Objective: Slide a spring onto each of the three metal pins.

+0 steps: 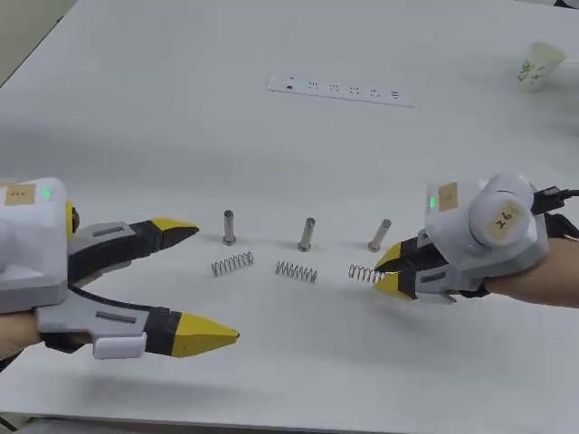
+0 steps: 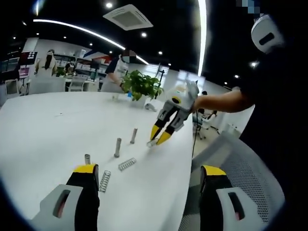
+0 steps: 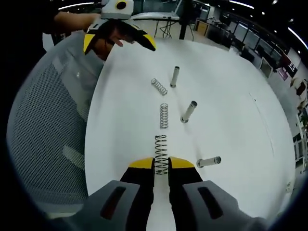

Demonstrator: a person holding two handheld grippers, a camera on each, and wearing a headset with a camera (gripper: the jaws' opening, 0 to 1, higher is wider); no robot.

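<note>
On white table (image 1: 181,108), row of upright grey metal pins (image 1: 307,233), coiled steel wire springs (image 1: 296,271) lying just nearer, yellow-tipped right gripper (image 1: 391,271) jaws narrow, pinching rightmost spring (image 1: 364,273) by its end, yellow-tipped left gripper (image 1: 215,283) near left, jaws wide.

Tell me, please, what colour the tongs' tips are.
Yellow, clearest in the head view on the left tongs.

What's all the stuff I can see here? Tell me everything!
table: one, white, underneath
metal pins: three, silver, upright in a row
loose springs: two, silver, lying before left and middle pins
right spring: one, silver, by the right pin, one end pinched
power strip: one, white, table's far side
paper cup: one, white and green, far right
mesh chair: one, grey, at table's edge
left gripper: one, yellow-tipped, open
right gripper: one, yellow-tipped, shut on right spring
</note>
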